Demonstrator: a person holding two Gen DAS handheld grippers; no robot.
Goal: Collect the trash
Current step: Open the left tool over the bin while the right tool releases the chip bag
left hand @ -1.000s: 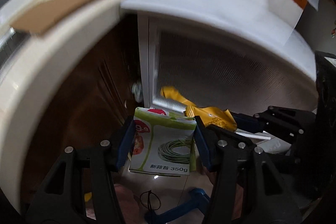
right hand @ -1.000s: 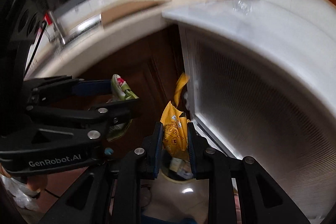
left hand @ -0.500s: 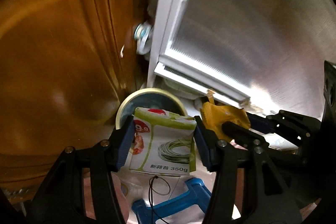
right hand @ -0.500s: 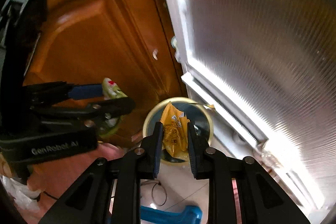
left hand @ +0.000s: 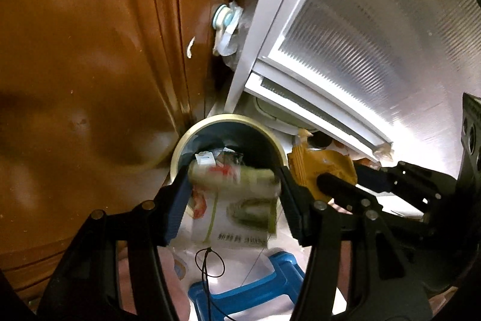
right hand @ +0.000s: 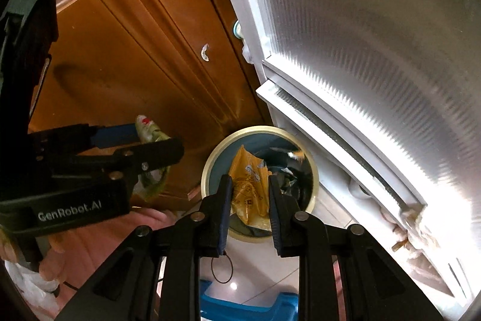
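A round bin [left hand: 228, 118] [right hand: 258, 129] with a pale rim and several scraps inside stands on the floor in the corner. My left gripper [left hand: 233, 173] [right hand: 156, 137] hangs over its near rim. A green-and-white food packet [left hand: 237, 209] [right hand: 150, 125] is between its blue pads, blurred and touching both, while the jaws are opening. To its right, my right gripper [right hand: 249, 181] [left hand: 339, 173] is shut on a crumpled yellow bag [right hand: 249, 188] [left hand: 318, 164] right above the bin's mouth.
A brown wooden cabinet door [left hand: 90, 65] [right hand: 135, 50] rises left of the bin and a white ribbed-glass door [left hand: 375, 35] [right hand: 375, 50] to its right. A blue plastic stool [left hand: 246, 288] [right hand: 240, 306] and a thin black loop [left hand: 210, 263] lie on the tiled floor below the grippers.
Both grippers have dropped from countertop height to just above the bin, tilting downward. The packet's top has flopped and blurred between the left pads. The yellow bag stays gripped.
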